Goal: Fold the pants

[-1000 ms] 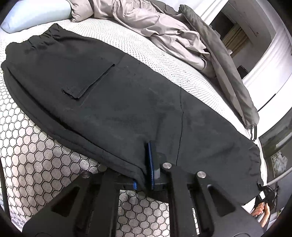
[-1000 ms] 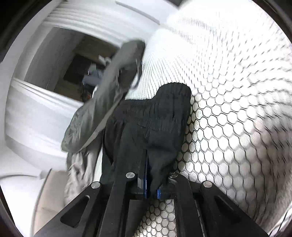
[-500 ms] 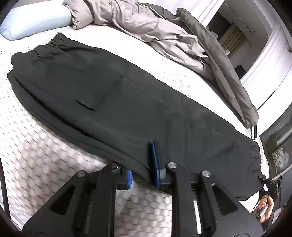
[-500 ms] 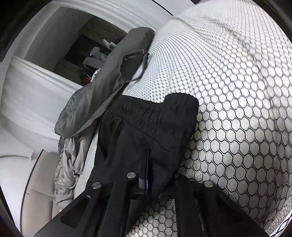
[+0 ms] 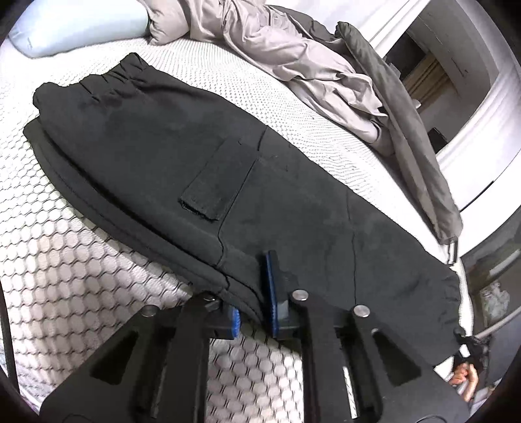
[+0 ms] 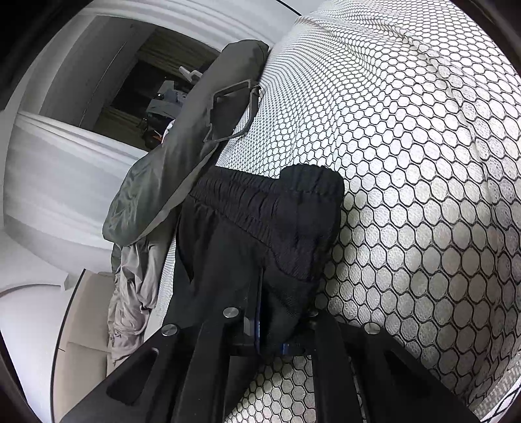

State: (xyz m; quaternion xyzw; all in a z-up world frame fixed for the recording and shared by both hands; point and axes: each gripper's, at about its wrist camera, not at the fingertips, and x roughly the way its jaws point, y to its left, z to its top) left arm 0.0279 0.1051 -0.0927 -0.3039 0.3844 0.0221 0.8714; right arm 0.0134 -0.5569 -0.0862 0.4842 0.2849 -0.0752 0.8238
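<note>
Black pants (image 5: pixel 228 156) lie lengthwise on the bed, doubled leg on leg. The waistband is at the far left and a flap pocket (image 5: pixel 218 182) faces up. My left gripper (image 5: pixel 254 306) is at the near edge of the pants. It is shut on that thick folded edge, which sits between its blue pads (image 5: pixel 272 293). In the right wrist view my right gripper (image 6: pixel 276 302) is shut on the black fabric just behind the gathered ankle cuffs (image 6: pixel 302 201). A person's hand (image 5: pixel 464 377) shows at the cuff end in the left wrist view.
The bed (image 5: pixel 75 270) has a white cover with a honeycomb print (image 6: pixel 423 195). A beige duvet (image 5: pixel 293 55) and a dark grey quilt (image 5: pixel 410 136) are heaped along the far side, touching the cuffs. A pale blue pillow (image 5: pixel 81 26) lies at the head. The bed's edge and white panelled walls are beyond.
My left gripper has shifted along the near edge of the pants toward the waist, and its pads stand slightly wider apart. The right gripper keeps its hold; its view has rolled a little.
</note>
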